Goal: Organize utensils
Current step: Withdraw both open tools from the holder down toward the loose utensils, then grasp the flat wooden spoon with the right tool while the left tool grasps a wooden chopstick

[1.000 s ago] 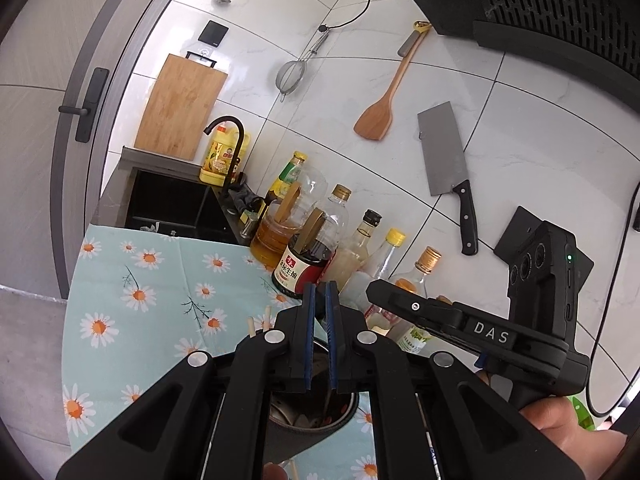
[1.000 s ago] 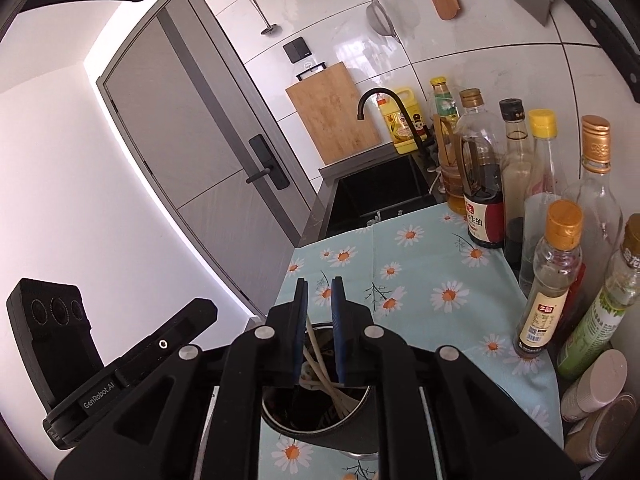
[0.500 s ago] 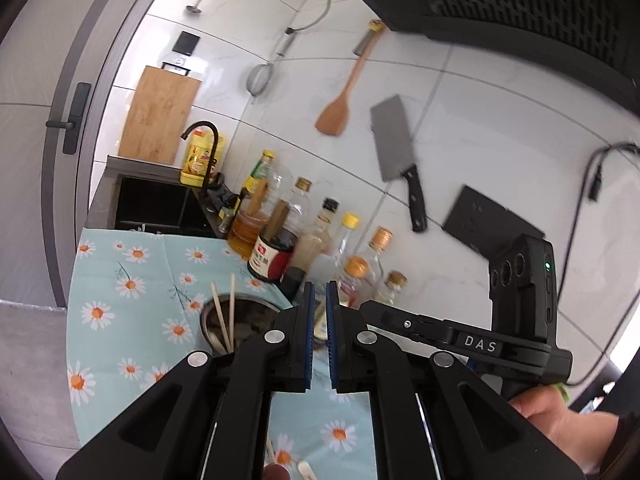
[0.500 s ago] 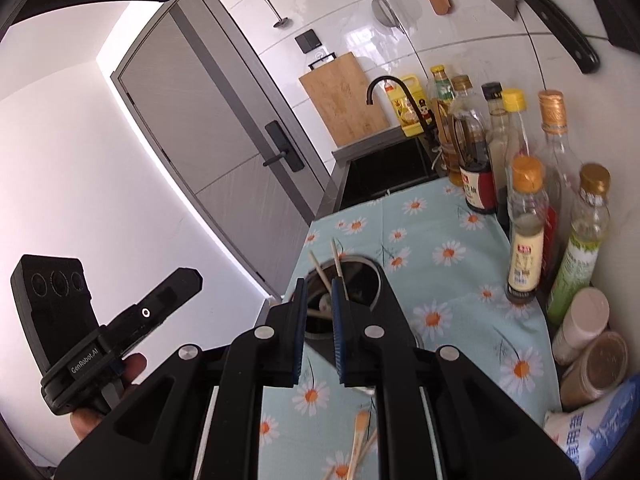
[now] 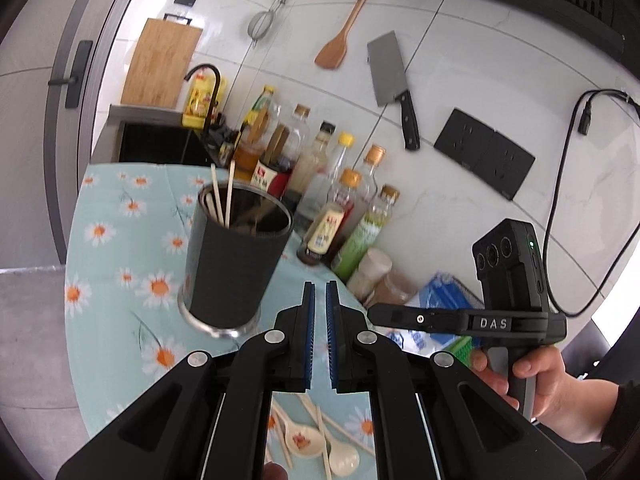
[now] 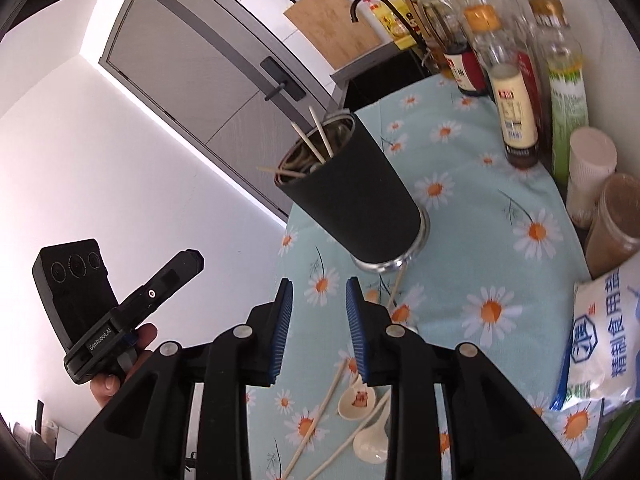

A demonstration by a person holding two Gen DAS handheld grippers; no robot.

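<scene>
A black utensil holder (image 5: 236,264) (image 6: 352,200) stands upright on the daisy tablecloth with several chopsticks (image 5: 224,196) (image 6: 316,136) sticking out of it. Two cream spoons (image 5: 304,438) (image 6: 358,398) and loose chopsticks (image 6: 324,404) lie on the cloth on the near side of the holder, partly hidden under my fingers. My left gripper (image 5: 320,286) is shut and empty, short of the holder. My right gripper (image 6: 318,292) hovers above the spoons. Its jaws are opening with nothing between them.
Sauce and oil bottles (image 5: 340,208) (image 6: 512,92) line the tiled wall, with jars (image 6: 612,224) and a salt bag (image 6: 604,344) at the near right. A black sink (image 5: 156,144) lies beyond the cloth. The counter edge (image 6: 280,256) drops off at the left.
Both grippers have pulled back and sunk from right over the holder, so it now stands ahead, seen from the side. Spoons and loose chopsticks came into view. The right jaws have parted.
</scene>
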